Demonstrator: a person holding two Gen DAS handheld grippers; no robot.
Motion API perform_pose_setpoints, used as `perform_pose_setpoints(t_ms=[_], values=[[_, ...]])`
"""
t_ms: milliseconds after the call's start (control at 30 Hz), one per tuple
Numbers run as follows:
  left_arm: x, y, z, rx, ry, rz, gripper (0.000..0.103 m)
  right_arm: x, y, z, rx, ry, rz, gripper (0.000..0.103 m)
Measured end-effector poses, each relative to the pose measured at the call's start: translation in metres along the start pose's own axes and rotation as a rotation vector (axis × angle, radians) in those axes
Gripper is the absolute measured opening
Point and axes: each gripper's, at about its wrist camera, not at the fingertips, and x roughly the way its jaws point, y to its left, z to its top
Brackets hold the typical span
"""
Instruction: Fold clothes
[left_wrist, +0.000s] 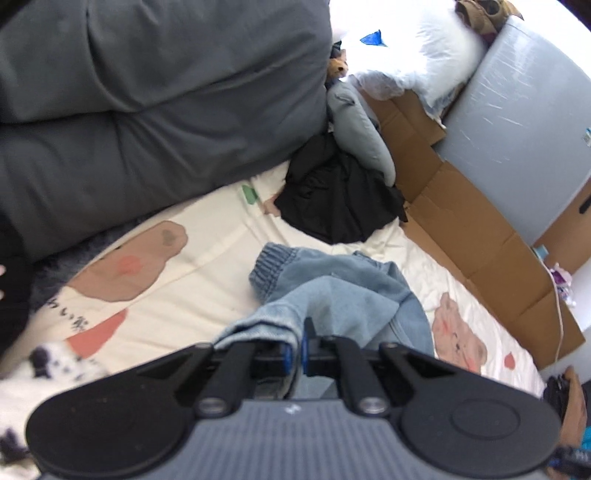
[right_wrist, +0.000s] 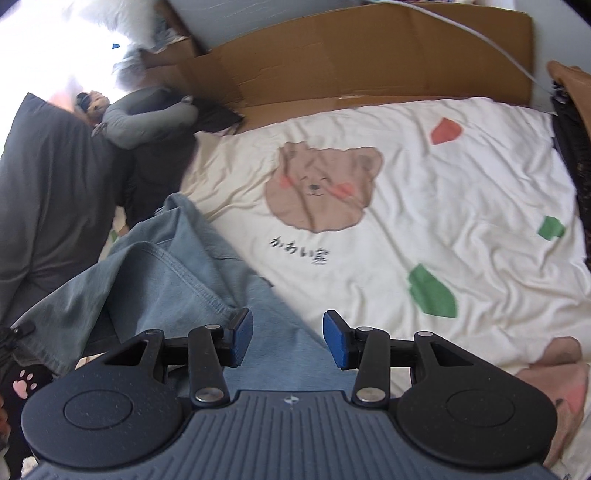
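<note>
The left hand-held gripper (left_wrist: 295, 350) is clenched on a fold of the light blue denim trousers (left_wrist: 343, 291), which lie on the cream bear-print bedsheet (right_wrist: 424, 206); the right hand-held gripper (right_wrist: 288, 339) stands released, trousers at its 9 o'clock

The jeans (left_wrist: 343, 291) lay on the bedsheet (left_wrist: 207, 310). Behind the jeans sat a heap of clothing (left_wrist: 340, 199); left of the jeans stood a cushion (left_wrist: 147, 103), and right of them lay cardboard (left_wrist: 476, 236).
</note>
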Motion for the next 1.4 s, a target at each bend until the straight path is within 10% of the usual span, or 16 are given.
perform_pose_setpoints(t_ms=[600, 1400], values=[[-0.049, -0.050, -0.055, 0.138, 0.146, -0.137, 0.005, 0.050, 0.024, 0.002, 0.046, 0.100, 0.297, 0.058], [-0.090, -0.082, -0.024, 0.129, 0.093, -0.240, 0.005, 0.124, 0.102, -0.032, 0.202, 0.290, 0.758, 0.070]])
